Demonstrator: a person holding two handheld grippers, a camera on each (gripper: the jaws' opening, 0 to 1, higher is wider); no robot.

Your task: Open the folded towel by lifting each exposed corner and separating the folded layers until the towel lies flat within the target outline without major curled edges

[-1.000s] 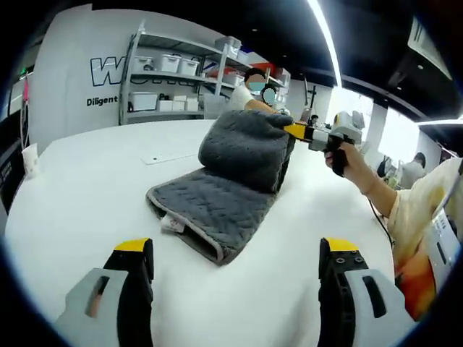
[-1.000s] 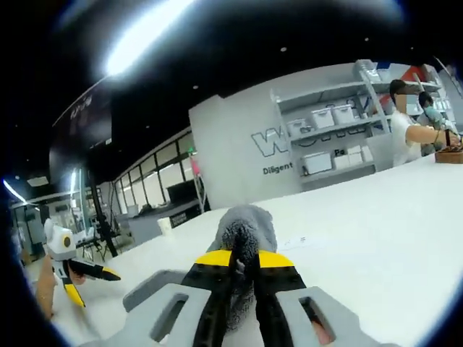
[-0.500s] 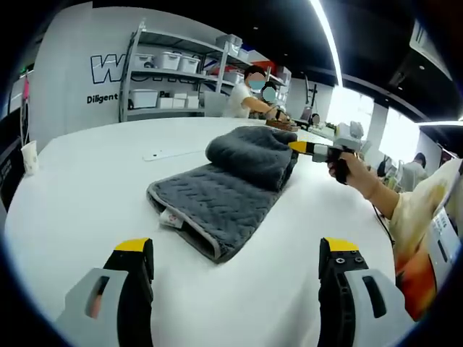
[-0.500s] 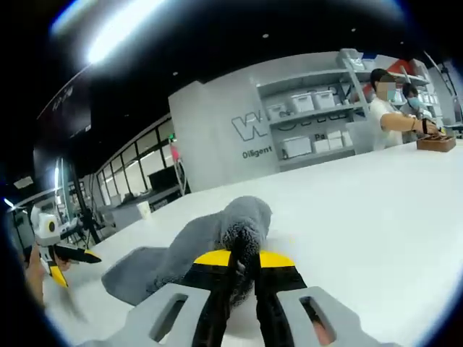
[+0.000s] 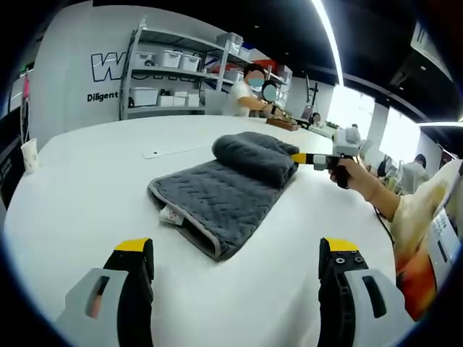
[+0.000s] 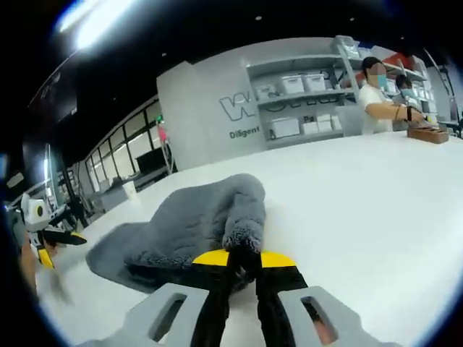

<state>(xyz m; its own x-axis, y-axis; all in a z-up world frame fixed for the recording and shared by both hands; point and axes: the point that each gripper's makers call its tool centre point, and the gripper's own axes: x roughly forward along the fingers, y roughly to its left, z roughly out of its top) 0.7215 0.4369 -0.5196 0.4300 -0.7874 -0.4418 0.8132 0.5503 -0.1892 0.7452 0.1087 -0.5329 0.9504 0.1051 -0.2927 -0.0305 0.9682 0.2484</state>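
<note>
Lowering since a moment ago, the right gripper [image 6: 241, 264] is clamping a corner of the gray towel [image 5: 224, 188], which is lying still folded on the white table [image 5: 87, 188]. Its thick, soft pile is drooping limply. The left gripper [image 5: 235, 253] is hovering wide, empty.

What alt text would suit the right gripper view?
The right gripper is shut on a raised fold of the grey towel, which lies bunched on a white table. Shelving and seated people stand behind.
</note>
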